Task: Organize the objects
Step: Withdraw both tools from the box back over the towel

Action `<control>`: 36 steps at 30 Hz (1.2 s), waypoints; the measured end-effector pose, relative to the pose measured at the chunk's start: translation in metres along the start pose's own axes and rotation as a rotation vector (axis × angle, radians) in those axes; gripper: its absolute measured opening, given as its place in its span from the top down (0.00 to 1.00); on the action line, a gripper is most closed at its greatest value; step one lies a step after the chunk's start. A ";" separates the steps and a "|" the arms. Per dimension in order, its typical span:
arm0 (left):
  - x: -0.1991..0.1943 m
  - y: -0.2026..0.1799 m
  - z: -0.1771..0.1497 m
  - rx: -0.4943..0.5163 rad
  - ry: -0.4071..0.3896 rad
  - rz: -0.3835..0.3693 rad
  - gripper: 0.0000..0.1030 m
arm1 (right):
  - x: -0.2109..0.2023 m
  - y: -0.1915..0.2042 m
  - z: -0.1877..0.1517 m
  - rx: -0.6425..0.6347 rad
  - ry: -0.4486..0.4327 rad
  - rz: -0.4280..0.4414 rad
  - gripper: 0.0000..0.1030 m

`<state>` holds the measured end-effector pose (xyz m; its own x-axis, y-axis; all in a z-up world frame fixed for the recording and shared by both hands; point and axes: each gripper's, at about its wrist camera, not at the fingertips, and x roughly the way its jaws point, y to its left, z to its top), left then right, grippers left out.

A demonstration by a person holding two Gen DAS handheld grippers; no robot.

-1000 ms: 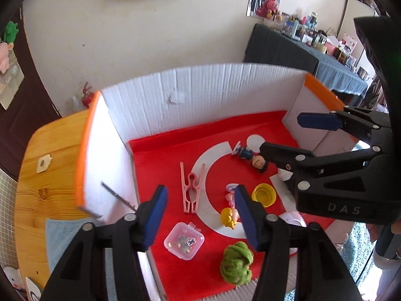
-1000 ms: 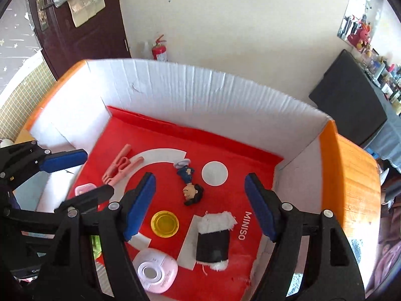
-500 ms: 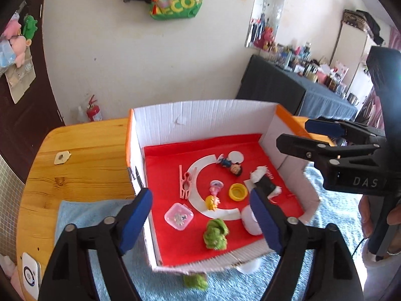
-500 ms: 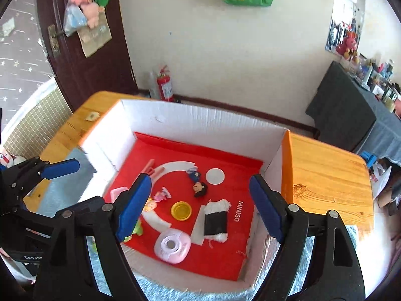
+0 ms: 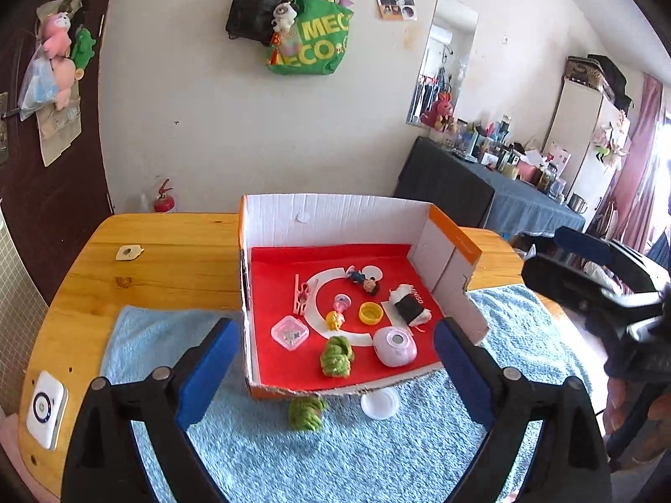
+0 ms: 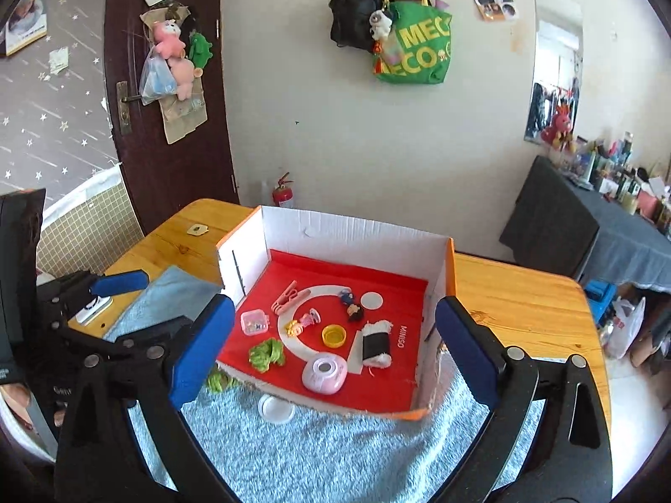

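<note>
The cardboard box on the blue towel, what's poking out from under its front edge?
Two things peek out from under the cardboard box: a green fuzzy bundle and a white round lid, both lying on the blue towel. The box's front edge covers their far parts.

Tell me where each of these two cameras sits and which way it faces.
Left wrist: on the left gripper, angled down at the white cardboard box with red floor; right gripper at right.
Right wrist: on the right gripper, angled down at that box; left gripper at left.
Shared: box, blue towel, green yarn ball.
</note>
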<state>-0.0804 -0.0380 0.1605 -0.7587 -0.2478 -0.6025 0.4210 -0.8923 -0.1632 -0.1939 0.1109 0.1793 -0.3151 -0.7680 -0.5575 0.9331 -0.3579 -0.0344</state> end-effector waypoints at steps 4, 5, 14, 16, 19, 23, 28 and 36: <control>-0.012 -0.006 -0.011 0.015 -0.036 0.032 0.03 | -0.012 0.006 -0.016 0.009 -0.035 -0.011 0.03; -0.013 -0.007 -0.014 0.018 -0.041 0.041 0.03 | -0.012 0.005 -0.019 0.020 -0.034 -0.003 0.02; -0.016 -0.009 -0.045 -0.005 -0.032 0.035 0.03 | -0.002 0.009 -0.054 0.054 0.005 -0.021 0.02; -0.015 -0.009 -0.051 0.000 -0.034 0.058 0.03 | 0.001 0.011 -0.063 0.063 0.014 -0.027 0.02; -0.013 -0.010 -0.061 0.010 -0.025 0.074 0.03 | 0.008 0.012 -0.076 0.079 0.043 -0.016 0.02; -0.007 -0.009 -0.076 -0.001 0.011 0.063 0.03 | 0.015 0.012 -0.091 0.090 0.071 -0.027 0.02; 0.002 -0.008 -0.099 -0.010 0.045 0.081 0.03 | 0.022 0.012 -0.113 0.105 0.106 -0.028 0.02; 0.019 -0.005 -0.123 -0.020 0.110 0.102 0.03 | 0.037 0.009 -0.141 0.127 0.174 -0.035 0.02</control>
<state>-0.0359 0.0080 0.0539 -0.6529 -0.2926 -0.6986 0.5038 -0.8565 -0.1121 -0.1728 0.1546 0.0415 -0.3016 -0.6545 -0.6933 0.8893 -0.4553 0.0430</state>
